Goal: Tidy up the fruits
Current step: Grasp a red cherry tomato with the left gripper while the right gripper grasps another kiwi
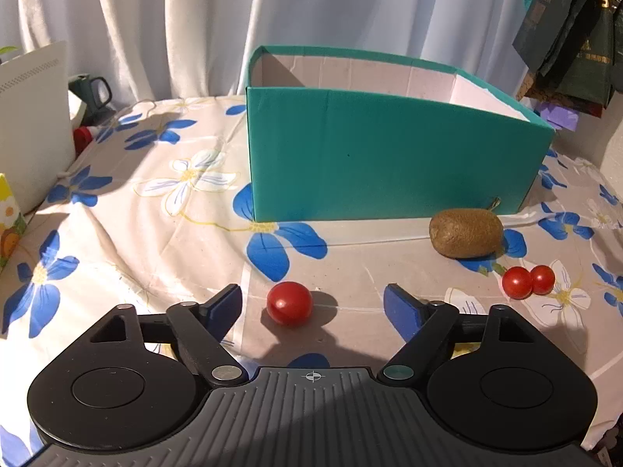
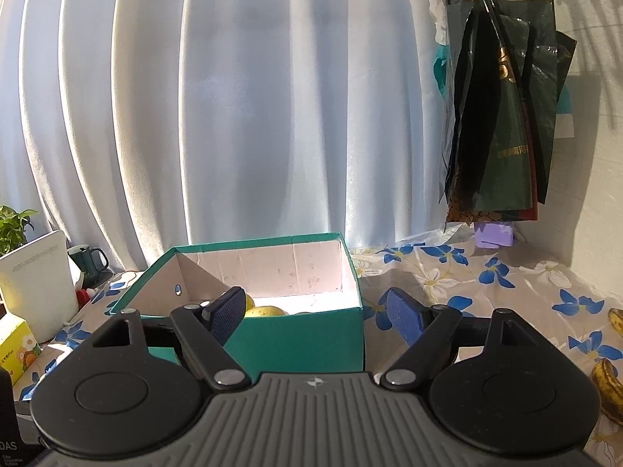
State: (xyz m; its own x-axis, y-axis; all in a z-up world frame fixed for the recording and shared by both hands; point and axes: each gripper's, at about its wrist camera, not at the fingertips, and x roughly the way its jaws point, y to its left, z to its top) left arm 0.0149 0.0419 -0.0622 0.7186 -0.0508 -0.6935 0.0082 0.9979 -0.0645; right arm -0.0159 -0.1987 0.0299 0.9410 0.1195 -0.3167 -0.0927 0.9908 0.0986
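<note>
A teal box [image 1: 389, 155] stands on the flowered tablecloth [image 1: 155, 202]. My left gripper [image 1: 311, 303] is open and low over the cloth, with a red cherry tomato [image 1: 289, 303] lying between its fingers, untouched. A brown kiwi [image 1: 466, 232] lies at the box's front right, and two more cherry tomatoes [image 1: 527, 281] lie just in front of it. My right gripper [image 2: 313, 311] is open and empty, held above the near side of the teal box [image 2: 296, 338]. Yellow fruit [image 2: 263, 311] shows inside the box.
Spotted bananas [image 2: 609, 373] lie at the right edge of the right wrist view. A white board [image 1: 31, 124], a dark green mug [image 1: 93, 91] and a red-capped item [image 1: 81, 136] stand at the left. Dark bags [image 2: 502, 116] hang at the right. White curtains are behind.
</note>
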